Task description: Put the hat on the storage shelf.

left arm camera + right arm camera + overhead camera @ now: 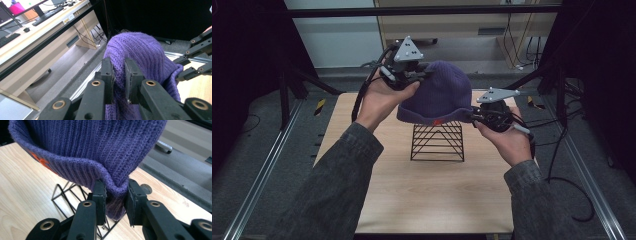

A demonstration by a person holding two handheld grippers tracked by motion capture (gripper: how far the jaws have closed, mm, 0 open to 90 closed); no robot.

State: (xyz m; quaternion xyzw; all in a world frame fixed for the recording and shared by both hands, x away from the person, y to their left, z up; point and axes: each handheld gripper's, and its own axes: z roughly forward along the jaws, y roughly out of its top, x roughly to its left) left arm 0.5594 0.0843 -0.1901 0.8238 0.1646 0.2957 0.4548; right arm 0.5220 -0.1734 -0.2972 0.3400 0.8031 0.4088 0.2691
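A purple knitted hat [439,92] with a small orange mark on its brim hangs in the air over a black wire stand [437,141] on the wooden table [432,195]. My left gripper [424,72] is shut on the hat's upper left part; the knit [140,52] is pinched between its pads. At the hat's right brim my right gripper [474,116] is shut on a fold of the rim [115,186]. The stand [70,200] shows just beneath the brim. The other gripper's jaws [197,57] reach the hat from the far side.
Metal rails [262,170] run along both sides of the table. Cables [562,160] trail off at the right. Beyond the table's far edge lie a grey floor and a desk [37,32] with keyboards.
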